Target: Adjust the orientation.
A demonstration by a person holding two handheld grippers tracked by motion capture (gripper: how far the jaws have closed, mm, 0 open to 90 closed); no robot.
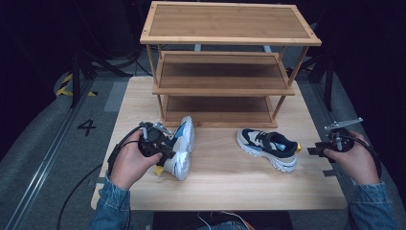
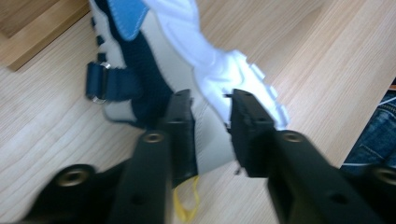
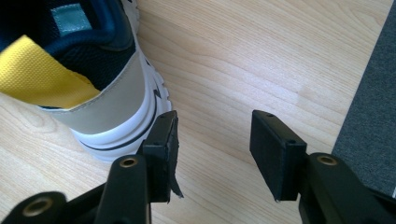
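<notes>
Clamping the heel of the left sneaker [image 1: 181, 148], my left gripper [image 1: 165, 149] had one jaw inside the collar and the other against the outer heel wall, as the left gripper view showed. That sneaker [image 2: 187, 70] lay tipped on its side on the desk [image 1: 220, 184], its white sole turned toward the middle of the desk and its toe pointing at the shelf rack [image 1: 225, 62]. A yellow pull loop [image 2: 186, 205] hung from its heel just below the jaws, and a navy strap with a metal ring [image 2: 100, 84] sat on its upper.

My right gripper [image 1: 318, 151] was open, its jaws spread wide over bare wood and holding nothing. It hovered just beside the heel of the right sneaker [image 1: 268, 147], which stood upright on its sole near the right of the desk, toe toward the centre. In the right gripper view, that sneaker [image 3: 93, 84] showed a yellow heel tab, a navy lining and a pale label inside the collar; I could not read any writing on it.

Behind both sneakers stood the wooden shelf rack with three tiers, and I saw nothing on any of them. On the grey floor to the left of the desk, a painted number 4 [image 1: 86, 127] was readable.
</notes>
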